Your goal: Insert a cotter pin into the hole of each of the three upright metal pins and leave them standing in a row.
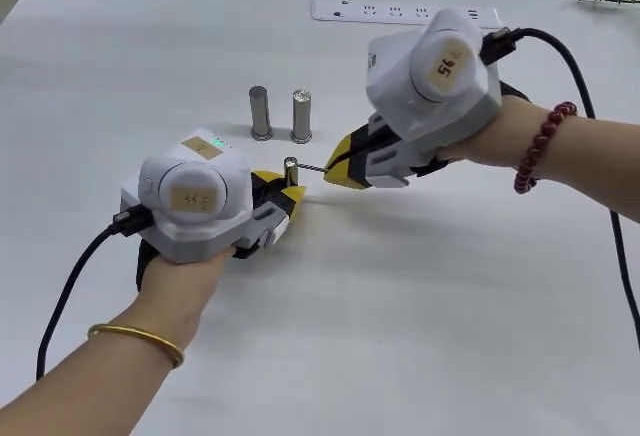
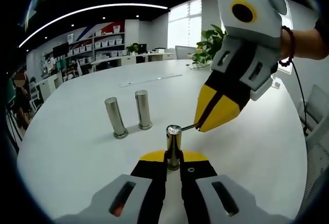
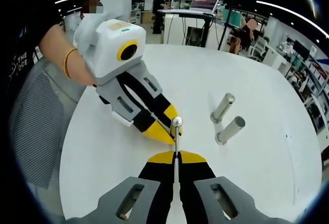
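Right tool (image 3: pixel 176 156) pinches cotter pin (image 3: pixel 176 139); left tool (image 2: pixel 174 158) clamps metal pin (image 2: pixel 174 141).

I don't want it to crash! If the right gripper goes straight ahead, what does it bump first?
Probably the upright metal pin clamped in the left gripper; the cotter pin in the right gripper reaches its top.

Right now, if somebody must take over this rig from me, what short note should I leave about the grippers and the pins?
Left gripper: shut on one short silver metal pin, held upright.
Right gripper: shut on a thin wire cotter pin, with its tip at that pin's top. I cannot tell if it has entered the hole.
Two more silver metal pins stand side by side on the white table farther back, both apparently bare.
Done: nothing for certain.
Left: finish this insertion, fit the other two, stand all three in a row.
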A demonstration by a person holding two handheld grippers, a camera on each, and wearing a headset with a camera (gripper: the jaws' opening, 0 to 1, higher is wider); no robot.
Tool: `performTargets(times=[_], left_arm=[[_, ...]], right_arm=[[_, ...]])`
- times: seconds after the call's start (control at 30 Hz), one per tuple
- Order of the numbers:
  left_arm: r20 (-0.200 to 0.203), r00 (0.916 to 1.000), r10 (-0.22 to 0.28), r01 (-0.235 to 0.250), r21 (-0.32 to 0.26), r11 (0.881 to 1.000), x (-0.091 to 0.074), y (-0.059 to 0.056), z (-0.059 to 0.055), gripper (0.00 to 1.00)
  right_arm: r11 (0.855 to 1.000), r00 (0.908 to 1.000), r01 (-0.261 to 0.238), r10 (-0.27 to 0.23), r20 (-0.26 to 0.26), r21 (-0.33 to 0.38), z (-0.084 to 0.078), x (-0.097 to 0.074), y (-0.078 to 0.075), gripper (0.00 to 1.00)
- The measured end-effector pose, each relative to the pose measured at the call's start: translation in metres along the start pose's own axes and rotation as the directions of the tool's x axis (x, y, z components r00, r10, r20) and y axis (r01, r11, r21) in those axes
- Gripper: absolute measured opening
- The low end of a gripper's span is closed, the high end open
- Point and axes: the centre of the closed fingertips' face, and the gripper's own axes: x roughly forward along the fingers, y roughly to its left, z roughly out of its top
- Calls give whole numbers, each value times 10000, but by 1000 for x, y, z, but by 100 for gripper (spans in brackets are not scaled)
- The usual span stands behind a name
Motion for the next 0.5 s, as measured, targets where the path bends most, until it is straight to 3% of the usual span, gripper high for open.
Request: performTargets(times=[0.13, 0.5], left_arm=[[-16, 10000, -7, 7, 169, 9999, 0, -1, 0, 6], [13, 10000, 60, -60, 109, 9999, 0, 1, 0, 6]], right_arm=[[9988, 9999, 102, -107, -115, -484, 2, 0, -2, 0], [9971, 9999, 126, -133, -86, -752, 8, 3, -3, 0]])
